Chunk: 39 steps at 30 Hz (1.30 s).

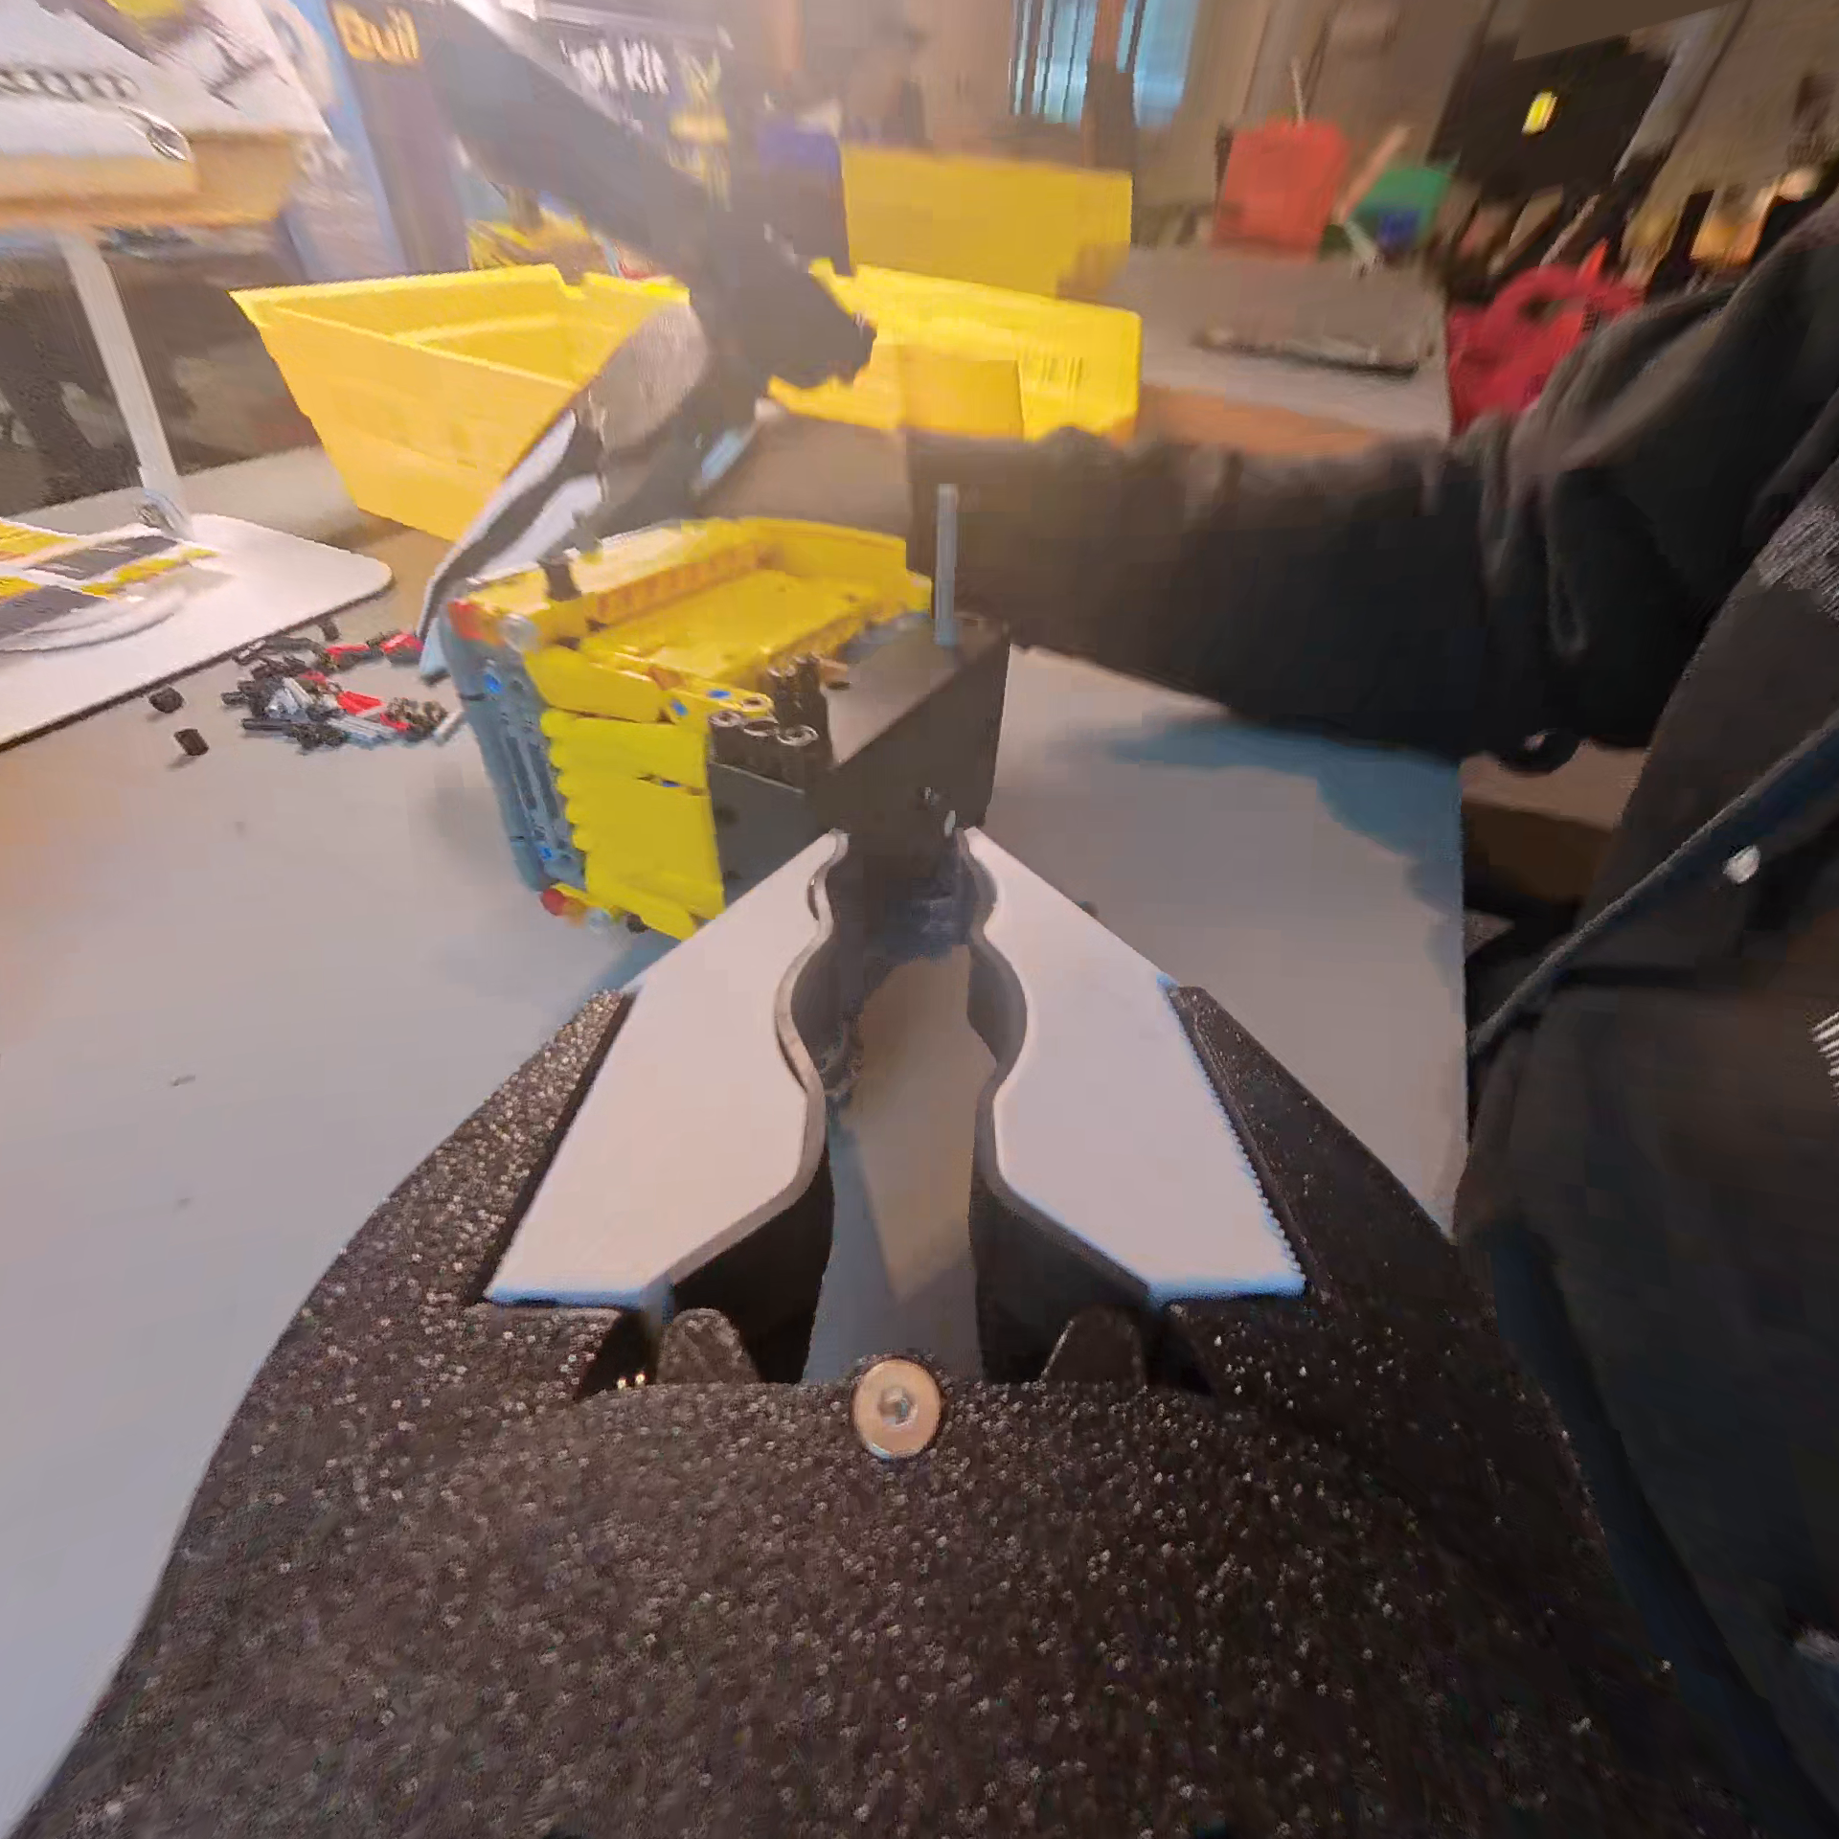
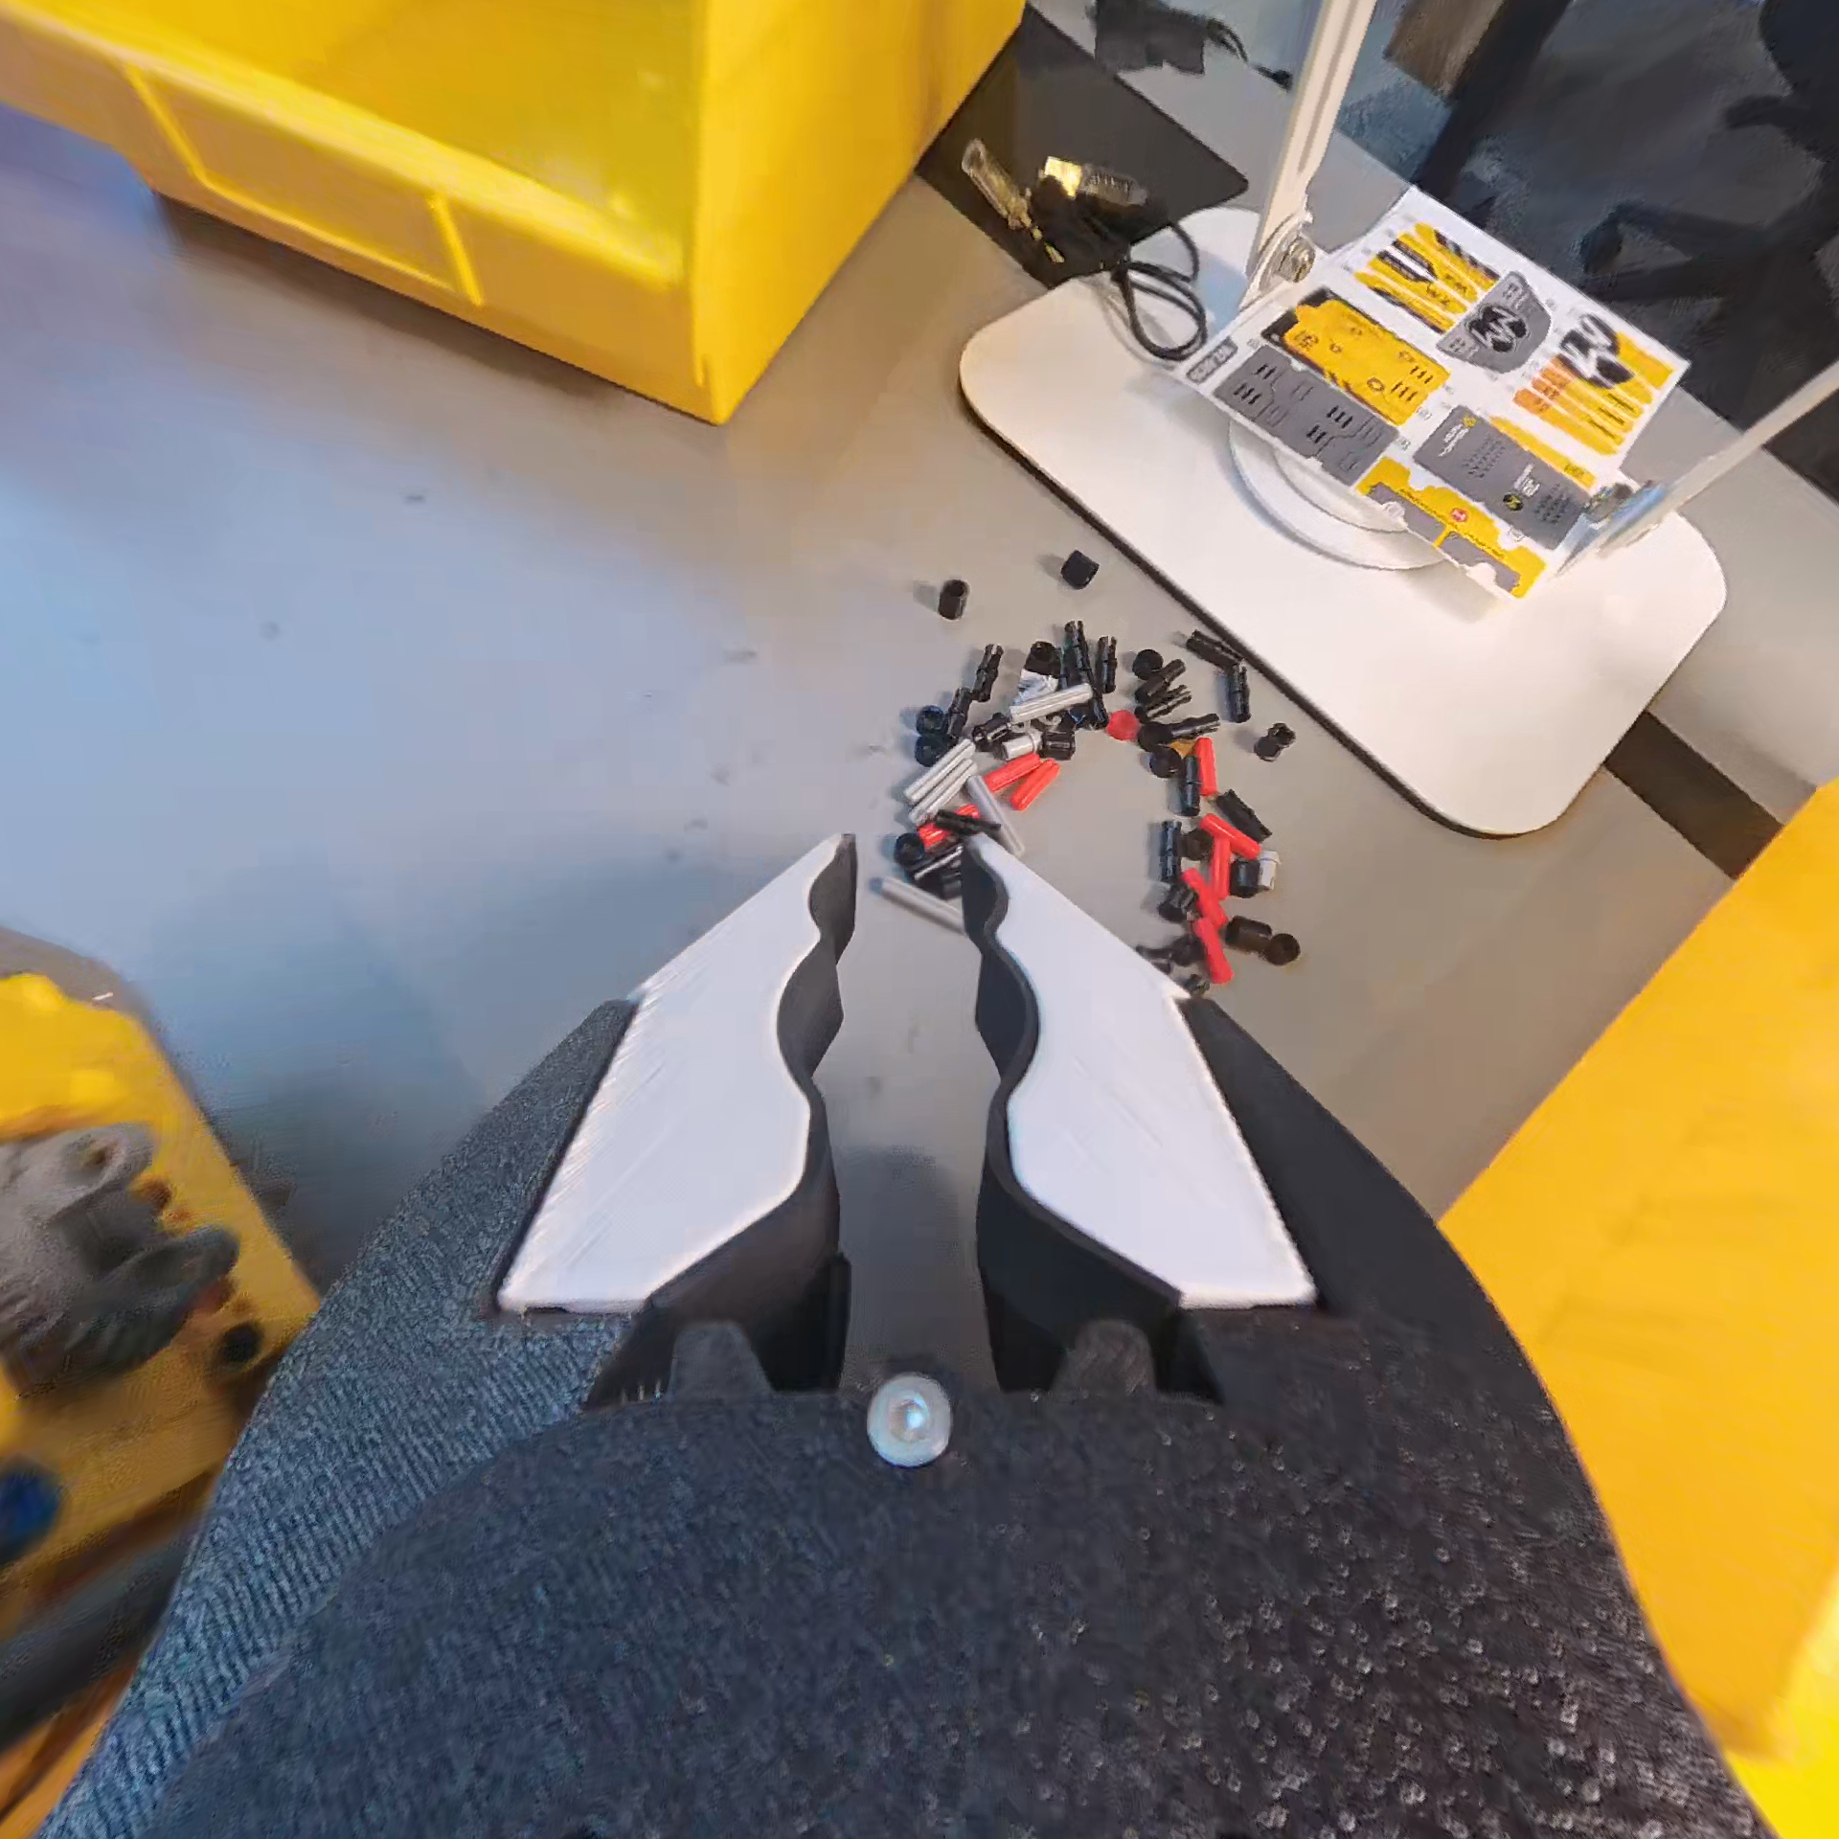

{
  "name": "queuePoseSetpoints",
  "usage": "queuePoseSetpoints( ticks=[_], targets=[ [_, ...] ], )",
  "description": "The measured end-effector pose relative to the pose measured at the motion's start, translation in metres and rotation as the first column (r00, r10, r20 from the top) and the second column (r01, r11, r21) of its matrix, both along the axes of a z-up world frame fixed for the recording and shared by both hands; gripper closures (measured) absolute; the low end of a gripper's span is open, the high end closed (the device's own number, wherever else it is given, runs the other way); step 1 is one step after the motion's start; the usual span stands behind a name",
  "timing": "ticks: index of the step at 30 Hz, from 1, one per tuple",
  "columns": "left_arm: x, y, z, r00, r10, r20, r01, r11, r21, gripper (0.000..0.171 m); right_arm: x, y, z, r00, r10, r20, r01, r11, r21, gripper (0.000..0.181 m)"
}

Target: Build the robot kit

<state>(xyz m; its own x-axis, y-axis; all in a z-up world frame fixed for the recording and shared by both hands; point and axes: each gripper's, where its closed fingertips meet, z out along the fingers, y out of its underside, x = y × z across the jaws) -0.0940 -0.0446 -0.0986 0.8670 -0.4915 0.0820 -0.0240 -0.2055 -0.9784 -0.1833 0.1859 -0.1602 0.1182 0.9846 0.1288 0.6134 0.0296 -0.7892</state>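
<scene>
jaws of the left gripper (image 1: 901, 846) drawn narrow, pinching the black block end (image 1: 916, 716) of a yellow-and-grey brick-built model (image 1: 637, 756) that stands on the grey surface (image 1: 249, 995) just ahead. thin grey axle (image 1: 945, 567) upright on top of that block. dark sleeve (image 1: 1393, 597) stretched across behind the model.

right gripper (image 2: 906, 856) hovering above the same surface, jaws a little apart and holding nothing. directly beneath the tips, the near edge of a loose scatter of small black, red and grey connector pins (image 2: 1095, 776), with one grey rod (image 2: 920, 901) lying in the gap between the tips. not touching any of them, as far as can be told.

large yellow plastic bin (image 2: 498, 199) well beyond the pins, only its outer wall in view, contents hidden. second yellow bin wall (image 2: 1642, 1194) close on the right, contents likewise hidden. in the left wrist view, two open yellow bins (image 1: 418, 398) behind the model, too blurred to tell what lies inside.

white flat stand base (image 2: 1393, 677) just beside the pins, carrying a yellow-and-grey sticker sheet (image 2: 1443, 398). black mat (image 2: 1174, 179) farther back with a coiled black cable (image 2: 1154, 299) trailing off it.
</scene>
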Motion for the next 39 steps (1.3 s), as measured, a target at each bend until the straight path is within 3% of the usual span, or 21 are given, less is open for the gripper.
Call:
queuePoseSetpoints(
  ticks=[2,5,11,15,19,21,24,27,34,39],
  targets=[
    [-0.006,-0.001,0.011,0.998,0.01,0.055,-0.013,0.999,0.041,0.155,-0.008,0.009,-0.012,0.998,-0.023,0.064,0.019,0.998,0.061,0.156],
    [-0.012,0.0,0.02,0.993,0.002,0.116,-0.011,0.997,0.075,0.156,-0.014,0.013,-0.026,0.992,-0.031,0.12,0.027,0.999,0.03,0.156],
    [-0.016,-0.001,0.024,0.985,-0.017,0.172,0.003,0.996,0.084,0.155,-0.012,0.01,-0.014,0.998,-0.015,0.067,0.016,1.0,-0.024,0.157],
    [-0.019,-0.004,0.028,0.977,-0.031,0.211,0.01,0.995,0.1,0.155,0.013,-0.022,0.012,0.985,0.167,-0.05,-0.171,0.983,-0.073,0.158],
    [-0.025,-0.001,0.029,0.964,-0.031,0.265,0.009,0.996,0.084,0.153,0.059,-0.053,0.001,0.914,0.404,0.042,-0.394,0.907,-0.151,0.145],
    [-0.027,0.0,0.032,0.954,-0.039,0.296,0.015,0.996,0.083,0.152,0.07,-0.061,-0.004,0.879,0.472,0.063,-0.462,0.878,-0.125,0.135],
    [-0.032,0.0,0.037,0.939,-0.05,0.342,0.018,0.995,0.094,0.149,0.072,-0.072,-0.002,0.852,0.522,0.038,-0.518,0.851,-0.082,0.137],
    [-0.039,0.0,0.041,0.92,-0.05,0.389,0.013,0.995,0.099,0.148,0.072,-0.08,0.0,0.827,0.562,0.01,-0.558,0.822,-0.113,0.127],
    [-0.042,0.004,0.037,0.901,-0.048,0.431,0.024,0.998,0.061,0.142,0.074,-0.076,-0.026,0.778,0.617,0.119,-0.606,0.787,-0.115,0.133],
    [-0.036,0.009,0.028,0.905,-0.052,0.422,0.055,0.998,0.004,0.139,0.081,-0.068,-0.029,0.778,0.606,0.165,-0.596,0.795,-0.108,0.155]
  ],
)
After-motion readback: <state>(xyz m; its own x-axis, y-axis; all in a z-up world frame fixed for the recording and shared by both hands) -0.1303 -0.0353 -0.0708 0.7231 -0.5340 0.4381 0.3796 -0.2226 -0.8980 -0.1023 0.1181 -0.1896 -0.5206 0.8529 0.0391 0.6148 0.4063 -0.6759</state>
